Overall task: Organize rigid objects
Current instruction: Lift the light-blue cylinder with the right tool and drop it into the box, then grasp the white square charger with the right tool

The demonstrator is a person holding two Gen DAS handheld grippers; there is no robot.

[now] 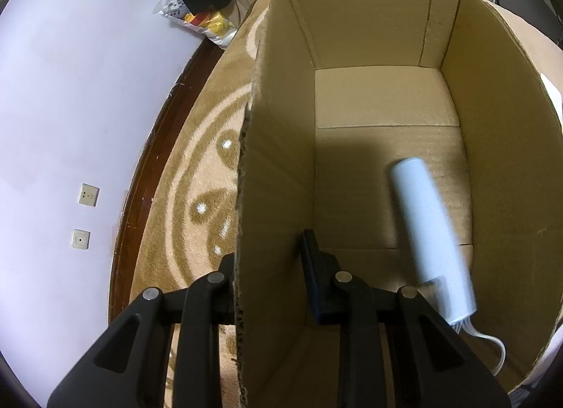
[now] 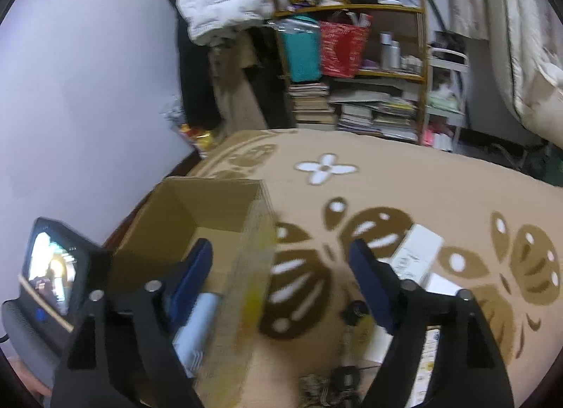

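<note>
With our left gripper (image 1: 269, 260) straddling the cardboard box (image 1: 278, 147) wall and our right gripper (image 2: 281, 267) wide open and empty, the pale cylinder (image 1: 427, 232) at four o'clock inside looks light, stiff, slippery; take it mid-barrel.

You have the cardboard box (image 1: 281, 179) standing on the rug (image 1: 197, 176), its left wall between your left gripper's (image 1: 271, 260) fingers. Inside, on the box floor at your four o'clock, lies the cylinder (image 1: 427, 228). From your right gripper (image 2: 281, 260), the box sits at ten o'clock, the flat carton (image 2: 417, 253) on the rug at two o'clock.
</note>
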